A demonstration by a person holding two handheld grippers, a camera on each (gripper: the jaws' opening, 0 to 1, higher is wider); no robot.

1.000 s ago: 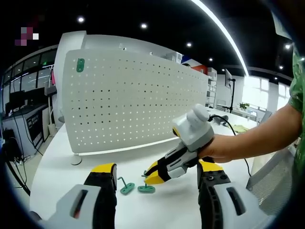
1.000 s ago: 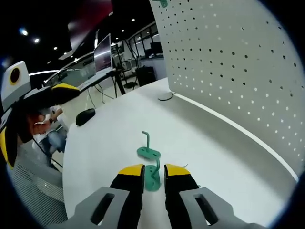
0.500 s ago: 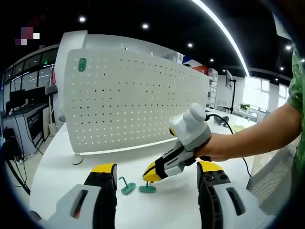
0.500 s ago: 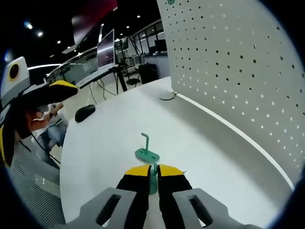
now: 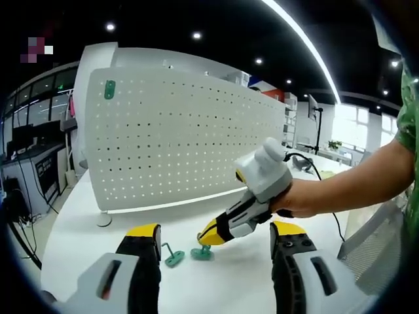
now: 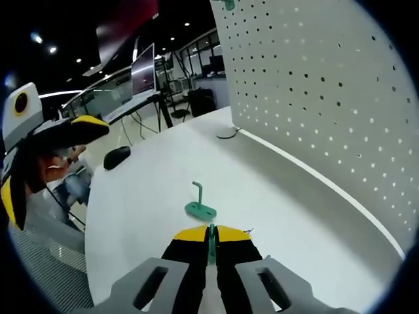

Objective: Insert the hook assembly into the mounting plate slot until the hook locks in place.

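Note:
A white pegboard (image 5: 183, 144) stands upright at the back of the white table (image 5: 85, 229); a green hook (image 5: 109, 89) hangs in its top left corner. My right gripper (image 5: 209, 235), held by a hand, is shut on a green hook assembly (image 5: 201, 252) that is tilted just above the table. In the right gripper view the jaws (image 6: 211, 230) pinch that hook's thin plate (image 6: 211, 241). A second green hook (image 5: 173, 256) lies on the table beside it, also seen ahead of the jaws (image 6: 200, 208). My left gripper (image 5: 215, 234) is open, low and near.
The pegboard (image 6: 327, 98) rises on the right in the right gripper view, with its round foot (image 6: 228, 133) on the table. A black mouse (image 6: 116, 158) lies toward the far table edge. The left gripper (image 6: 46, 140) shows at the left. Desks and monitors stand beyond.
The right gripper closed from open onto the green hook assembly and has tipped it up off the table slightly. The left gripper and the second hook stayed put.

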